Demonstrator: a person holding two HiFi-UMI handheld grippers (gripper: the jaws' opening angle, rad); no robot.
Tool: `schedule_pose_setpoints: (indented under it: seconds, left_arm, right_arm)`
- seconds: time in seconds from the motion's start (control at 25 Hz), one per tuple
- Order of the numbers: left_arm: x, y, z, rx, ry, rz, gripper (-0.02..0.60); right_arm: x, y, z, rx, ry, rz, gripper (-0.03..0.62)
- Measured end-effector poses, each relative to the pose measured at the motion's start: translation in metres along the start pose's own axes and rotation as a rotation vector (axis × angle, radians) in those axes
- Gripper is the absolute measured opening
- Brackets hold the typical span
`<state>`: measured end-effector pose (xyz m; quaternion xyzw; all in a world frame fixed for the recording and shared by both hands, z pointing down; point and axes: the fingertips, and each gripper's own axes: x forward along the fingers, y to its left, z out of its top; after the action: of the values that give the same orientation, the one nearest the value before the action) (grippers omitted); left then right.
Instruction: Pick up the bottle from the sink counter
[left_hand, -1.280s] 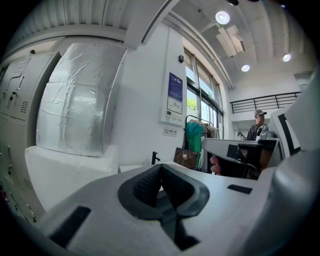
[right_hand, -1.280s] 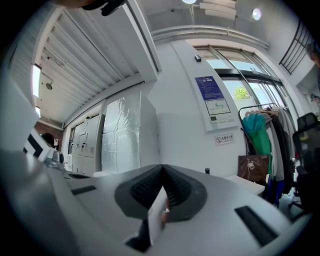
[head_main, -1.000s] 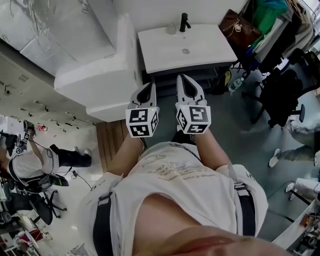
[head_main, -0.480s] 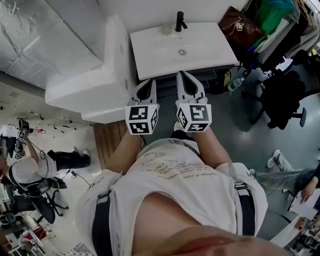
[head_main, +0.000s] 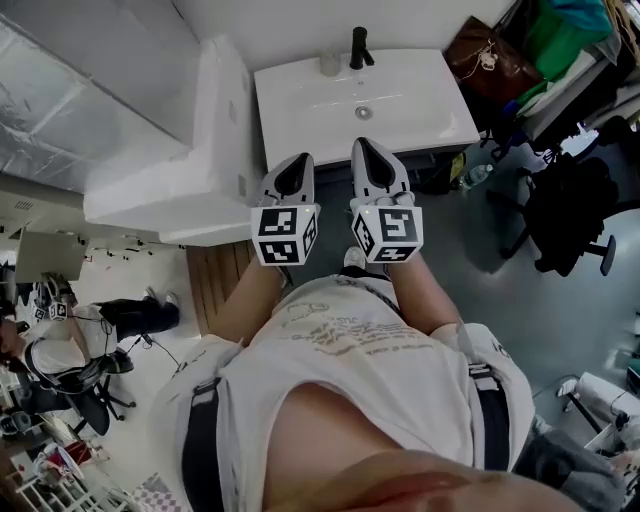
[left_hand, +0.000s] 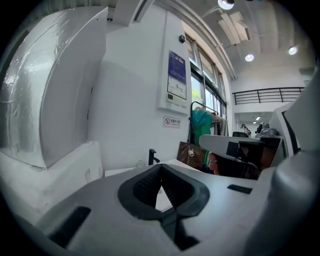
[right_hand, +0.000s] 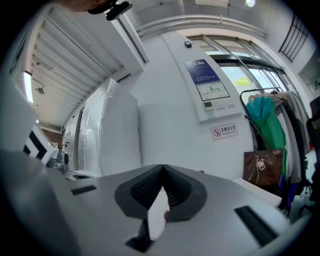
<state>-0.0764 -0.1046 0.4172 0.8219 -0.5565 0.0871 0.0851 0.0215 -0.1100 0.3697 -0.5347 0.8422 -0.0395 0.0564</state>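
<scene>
Bottle (head_main: 330, 62) is judged to be the small clear item at the back of the tabletop (head_main: 430, 95), top centre of the head view, just left of the black faucet (head_main: 359, 47). Its exact form cannot be made out.

Both tools are held low in front of the tabletop's near edge, well apart from the bottle. The left hand-held gripper (head_main: 297, 162) is clenched, with nothing between its jaws. The right hand-held gripper (head_main: 362, 148) is likewise seen with its tips together and empty.

Several failures are likely:
- If the jaws are not spread before the reach, the bottle would be pushed or tipped rather than taken.
- A jaw could be blocked by the faucet, since the bottle is so close beside it.
- A knocked bottle could roll into the basin, whose drain (head_main: 364, 112) lies lower in the frame.
- The clear body may be misjudged against the white surface.

A tall white unit (head_main: 190, 150) is set against the tabletop at left, limiting any approach from that side. A brown bag (head_main: 490, 60) and a chair (head_main: 570, 210) are seen at right, clear of the path.
</scene>
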Motion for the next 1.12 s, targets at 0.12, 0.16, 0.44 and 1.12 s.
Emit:
schedule_pose_setpoints:
  seconds: [0.12, 0.16, 0.44, 1.12]
  left_arm:
    - [0.02, -0.001, 0.003, -0.004, 0.005, 0.009, 0.02]
    - [0.027, -0.002, 0.005, -0.004, 0.008, 0.012, 0.02]
    - [0.076, -0.003, 0.017, 0.012, 0.029, 0.042, 0.02]
    - [0.14, 0.018, 0.02, -0.011, 0.069, 0.082, 0.02]
  right_arm:
    - [0.016, -0.011, 0.0, -0.01, 0.012, 0.024, 0.023]
    - [0.021, -0.016, 0.0, -0.009, 0.013, 0.031, 0.023]
    - [0.058, -0.057, 0.001, 0.023, 0.019, 0.055, 0.023]
    - [0.105, -0.11, -0.017, 0.04, 0.054, 0.015, 0.023]
